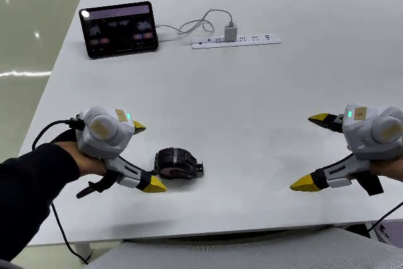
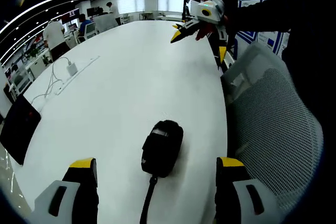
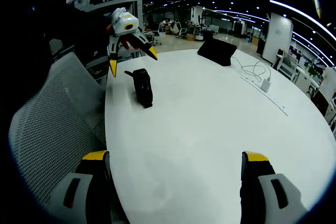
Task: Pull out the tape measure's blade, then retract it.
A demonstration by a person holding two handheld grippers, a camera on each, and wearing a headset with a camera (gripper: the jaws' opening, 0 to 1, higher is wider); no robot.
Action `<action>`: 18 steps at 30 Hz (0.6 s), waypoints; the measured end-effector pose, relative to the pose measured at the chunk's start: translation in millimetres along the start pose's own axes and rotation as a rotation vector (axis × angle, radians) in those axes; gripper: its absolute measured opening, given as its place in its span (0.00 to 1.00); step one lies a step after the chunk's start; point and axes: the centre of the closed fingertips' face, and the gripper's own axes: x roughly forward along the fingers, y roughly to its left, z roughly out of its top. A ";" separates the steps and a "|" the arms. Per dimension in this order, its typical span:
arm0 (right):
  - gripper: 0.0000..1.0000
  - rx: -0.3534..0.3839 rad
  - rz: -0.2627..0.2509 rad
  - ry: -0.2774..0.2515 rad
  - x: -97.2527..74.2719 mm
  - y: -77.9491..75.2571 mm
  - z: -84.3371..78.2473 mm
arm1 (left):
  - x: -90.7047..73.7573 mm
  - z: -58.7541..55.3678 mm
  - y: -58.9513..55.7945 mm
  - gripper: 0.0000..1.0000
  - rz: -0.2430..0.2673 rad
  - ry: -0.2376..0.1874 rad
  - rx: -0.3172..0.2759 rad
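**Desk:** Where is the tape measure (image 1: pixel 178 163)?

**Photographer:** It lies on the white table (image 1: pixel 252 105) near the front edge. In the head view it is just beside the left gripper (image 1: pixel 147 155), off the yellow tip of the lower jaw, and untouched.

**Desk:** And the grippers?

**Photographer:** Both have their jaws spread wide and hold nothing. The right gripper (image 1: pixel 312 150) hangs over the table's far right side, well apart from the tape measure.

**Desk:** What does the left gripper view add?

**Photographer:** It looks along its own jaws, with the tape measure (image 2: pixel 163 148) lying end-on between them and clear of both. A dark strap (image 2: pixel 149 198) trails from the case towards the camera. Beside the table stands a grey mesh chair (image 2: pixel 273 124). People (image 2: pixel 54 35) are in an office at the back, and the right gripper (image 2: pixel 199 44) is raised at the far end.

**Desk:** And the right gripper view?

**Photographer:** Bare table lies between its own spread jaws. Across the table, the tape measure (image 3: pixel 142 86) sits below the left gripper (image 3: pixel 132 60). A long ceiling-lit office runs behind.

**Desk:** Anything else on the table?

**Photographer:** From above, a lit tablet (image 1: pixel 118 28) stands propped at the far left. It is cabled to a charger (image 1: pixel 231 32) in a white power strip (image 1: pixel 236 40).
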 end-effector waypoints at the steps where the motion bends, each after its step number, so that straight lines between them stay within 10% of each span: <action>1: 1.00 -0.006 0.005 0.000 2.1 0.9 1.6 | 1.3 0.0 -1.1 0.89 -0.006 0.011 0.008; 9: 1.00 -0.056 0.059 -0.014 27.6 12.8 24.4 | 16.8 -8.9 -9.4 0.89 -0.062 0.132 0.093; 18: 0.97 -0.136 0.139 -0.032 57.4 30.1 43.2 | 29.0 -2.3 -12.7 0.81 -0.098 0.163 0.168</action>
